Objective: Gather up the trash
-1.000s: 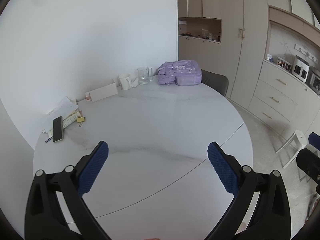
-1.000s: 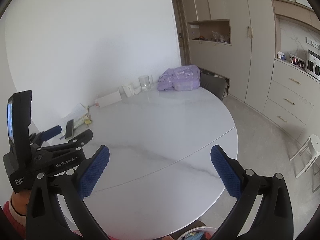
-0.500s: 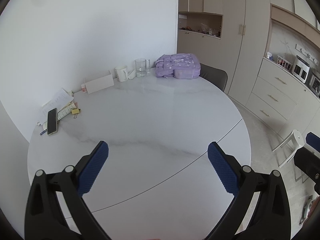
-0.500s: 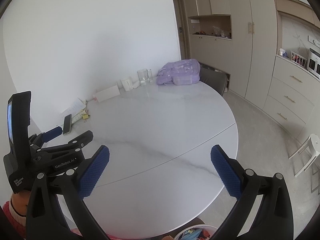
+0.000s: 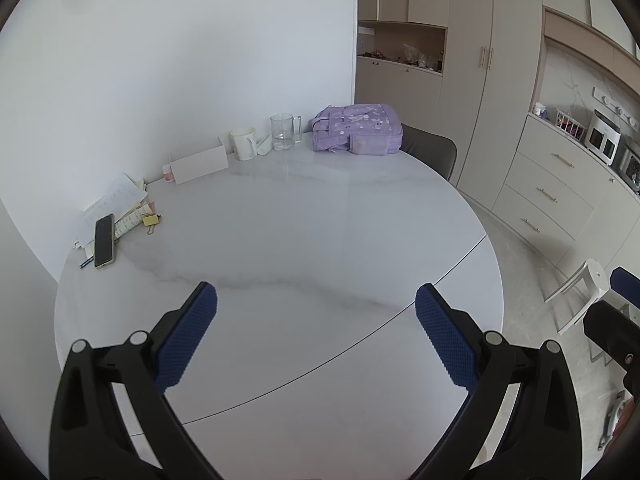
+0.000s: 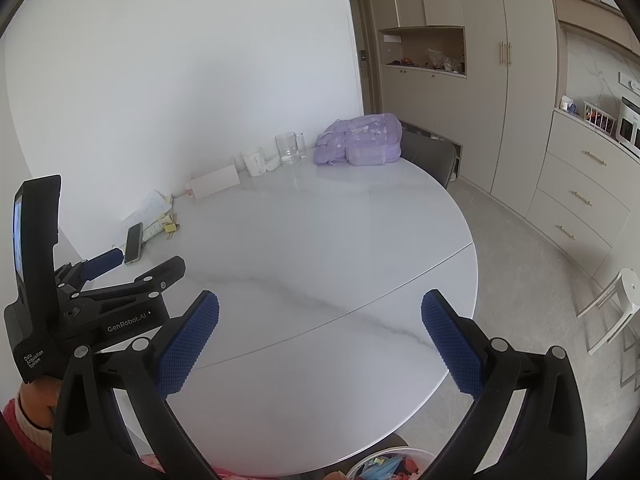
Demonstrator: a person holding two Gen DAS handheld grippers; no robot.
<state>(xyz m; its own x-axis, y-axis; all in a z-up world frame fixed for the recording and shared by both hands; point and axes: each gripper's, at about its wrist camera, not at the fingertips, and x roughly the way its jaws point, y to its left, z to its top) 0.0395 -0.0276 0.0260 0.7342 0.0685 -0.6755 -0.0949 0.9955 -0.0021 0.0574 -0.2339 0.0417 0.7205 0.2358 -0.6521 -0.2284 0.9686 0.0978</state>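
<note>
Both the left gripper (image 5: 316, 320) and the right gripper (image 6: 320, 326) hover above the round white bench (image 5: 320, 220) with fingers spread wide and nothing between them. A bin of colourful trash (image 6: 390, 466) sits below the right fingers at the bench's near edge. Far beyond the fingers, a phone (image 5: 104, 240), papers (image 5: 116, 200), mug (image 5: 244, 143), glass (image 5: 283, 132) and purple bag (image 5: 360, 128) line the wall side.

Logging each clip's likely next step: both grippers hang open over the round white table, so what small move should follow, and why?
Probably the left gripper should ease forward-left toward the clutter of papers and yellow notes beside the dark phone. Both it and the right gripper are open and hold nothing, the marble tabletop near them is bare, and that pile is the nearest possible trash.
</note>
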